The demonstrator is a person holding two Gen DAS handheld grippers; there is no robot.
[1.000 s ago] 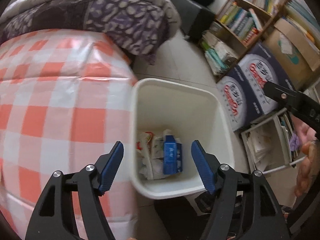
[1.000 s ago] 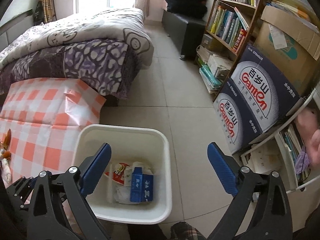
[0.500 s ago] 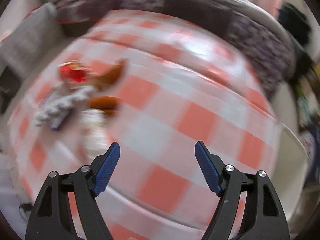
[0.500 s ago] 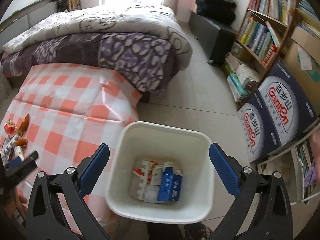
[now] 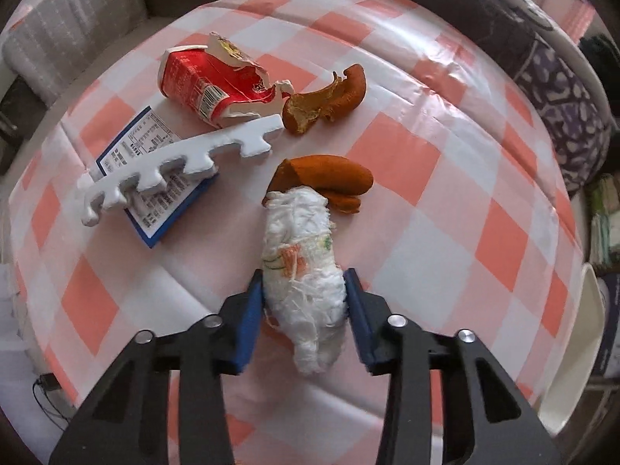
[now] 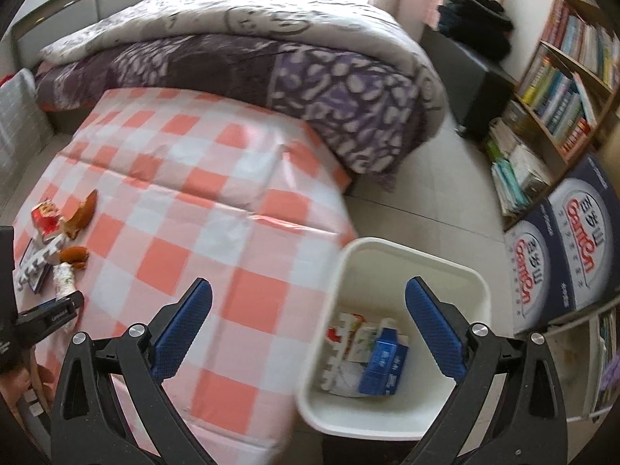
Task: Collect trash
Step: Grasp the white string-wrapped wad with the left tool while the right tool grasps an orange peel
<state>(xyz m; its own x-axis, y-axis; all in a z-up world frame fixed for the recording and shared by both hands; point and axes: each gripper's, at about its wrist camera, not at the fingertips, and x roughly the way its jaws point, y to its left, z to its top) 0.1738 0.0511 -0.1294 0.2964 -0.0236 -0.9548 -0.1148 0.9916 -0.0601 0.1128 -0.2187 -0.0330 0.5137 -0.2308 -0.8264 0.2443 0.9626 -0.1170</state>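
Left gripper [image 5: 304, 302] clamped on crumpled white tissue wad [image 5: 304, 267], lower centre of frame, on the checked orange-and-white tablecloth [image 5: 445, 201].
Brown peel [image 5: 329, 182] touches the wad's far end; torn red carton [image 5: 209, 81] upper left. Right gripper [image 6: 308, 329] spread wide, empty, above white plastic bin [image 6: 387, 422] at lower right.

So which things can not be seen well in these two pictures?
- Blue carton, left wrist view: the foam strip lies across it; print too small to read.
- Peel, left wrist view: the tissue wad covers its near end.
- Bin contents, right wrist view: lower trash lies buried under the top pieces.
- Left gripper, right wrist view: cut off by the left edge.
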